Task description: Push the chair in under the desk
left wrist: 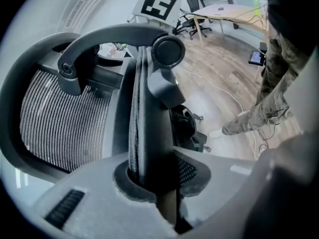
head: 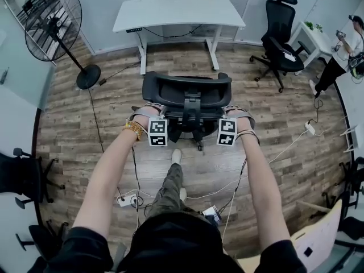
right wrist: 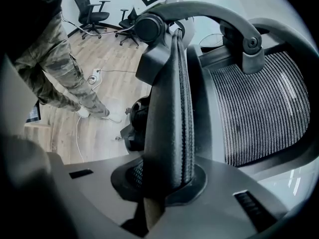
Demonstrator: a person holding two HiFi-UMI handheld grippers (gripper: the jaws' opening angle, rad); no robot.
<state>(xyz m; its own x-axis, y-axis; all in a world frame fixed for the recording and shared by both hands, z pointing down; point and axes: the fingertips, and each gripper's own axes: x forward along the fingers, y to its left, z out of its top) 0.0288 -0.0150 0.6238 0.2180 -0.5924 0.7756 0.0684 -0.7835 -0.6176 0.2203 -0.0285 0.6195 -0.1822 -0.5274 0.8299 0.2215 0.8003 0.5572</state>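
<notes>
I have left gripper (head: 147, 110) and right gripper (head: 239, 112) each clamped narrow on 1 stiff side edge of the chair (head: 186, 90) backrest; weighty, I judge, but should roll toward the worktop (head: 176, 10).

Right gripper (right wrist: 164, 185) clamped on chair (right wrist: 259, 118): jaws closed on padded side edge of backrest (right wrist: 172, 108), edge running upright between them. Mesh back panel fills right side. Curved black bar (right wrist: 214, 11) arches over top, ending in round knob (right wrist: 149, 28). Left: wooden floor (right wrist: 107, 96), person's leg in camouflage trousers (right wrist: 52, 76), white shoe (right wrist: 83, 112), white power strip (right wrist: 94, 76) with cable. Far back: two black office chairs (right wrist: 92, 9).
</notes>
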